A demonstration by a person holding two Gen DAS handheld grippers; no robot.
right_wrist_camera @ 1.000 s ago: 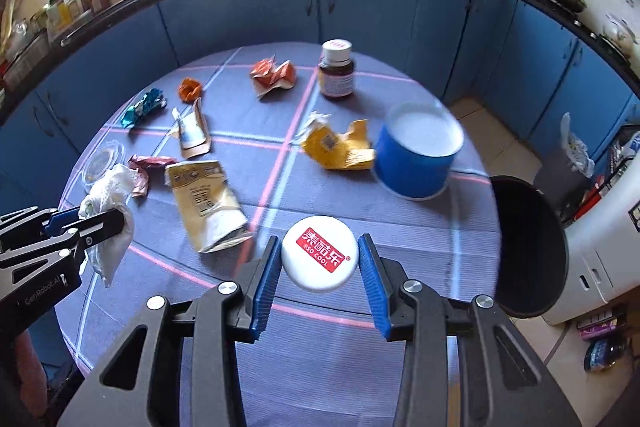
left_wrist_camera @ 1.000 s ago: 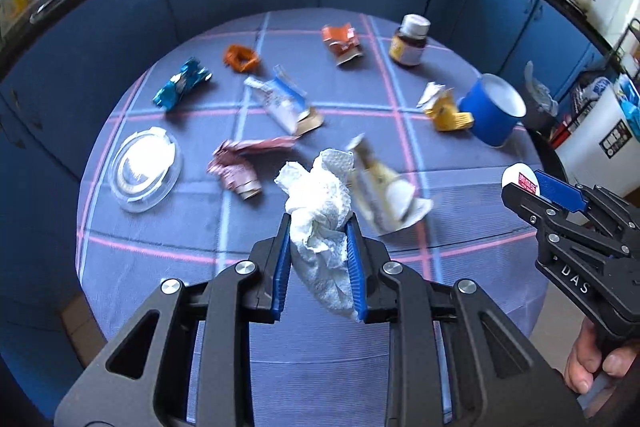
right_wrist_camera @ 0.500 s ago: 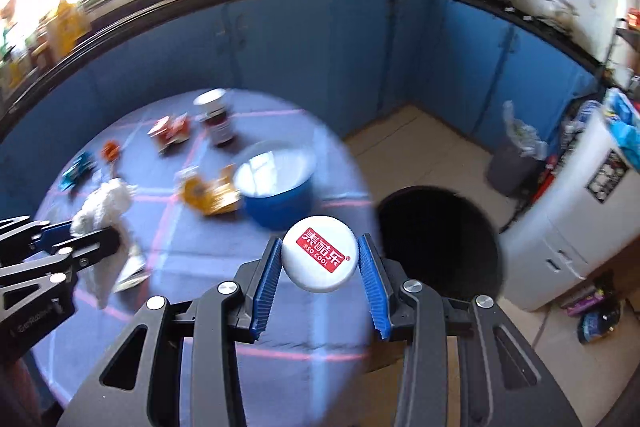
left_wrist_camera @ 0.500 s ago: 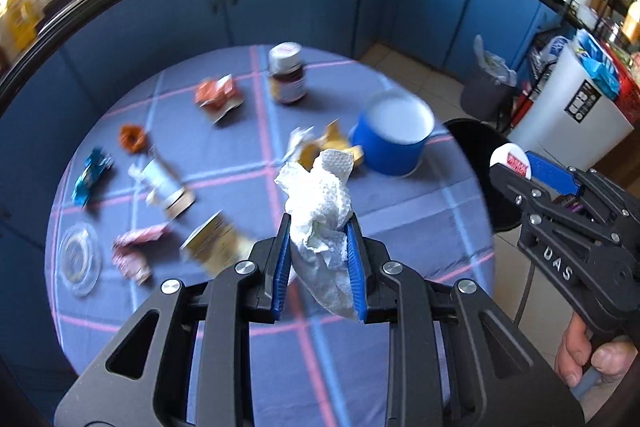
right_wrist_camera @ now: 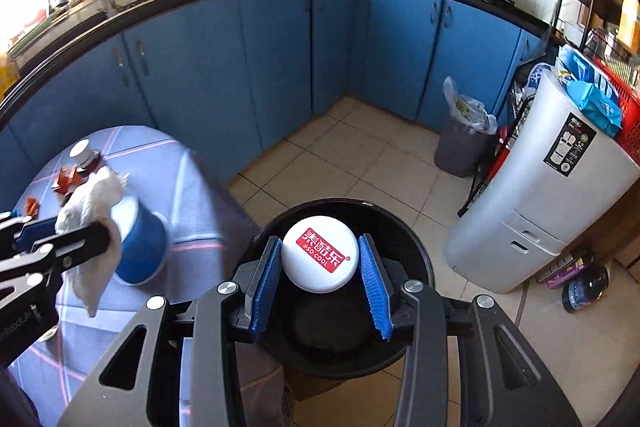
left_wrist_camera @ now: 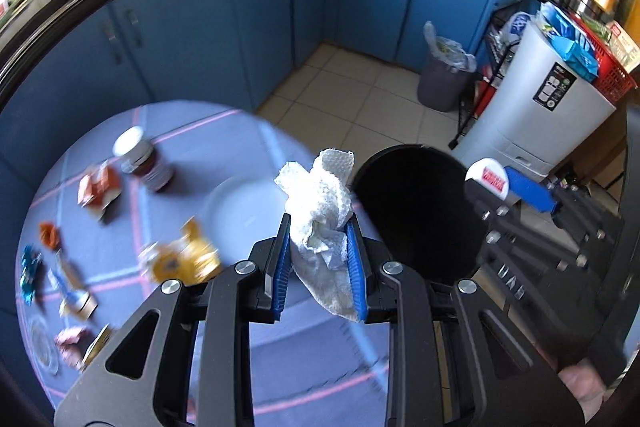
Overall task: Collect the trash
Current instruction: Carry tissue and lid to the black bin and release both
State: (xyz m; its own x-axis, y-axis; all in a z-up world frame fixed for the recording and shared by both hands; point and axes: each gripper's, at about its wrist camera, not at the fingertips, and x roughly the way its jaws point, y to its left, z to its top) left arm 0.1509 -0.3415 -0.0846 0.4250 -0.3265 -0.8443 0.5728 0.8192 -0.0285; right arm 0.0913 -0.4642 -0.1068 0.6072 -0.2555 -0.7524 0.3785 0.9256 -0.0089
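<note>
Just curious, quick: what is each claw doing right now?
Left gripper: closed on a crumpled paper towel.
Right gripper: closed on a white lid.

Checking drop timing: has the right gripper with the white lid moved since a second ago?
Yes. The right gripper, holding the white lid, swung off the table to above the black bin.

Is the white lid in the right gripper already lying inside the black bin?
No, the white lid is clamped between the blue pads of the right gripper, above the open black bin.
</note>
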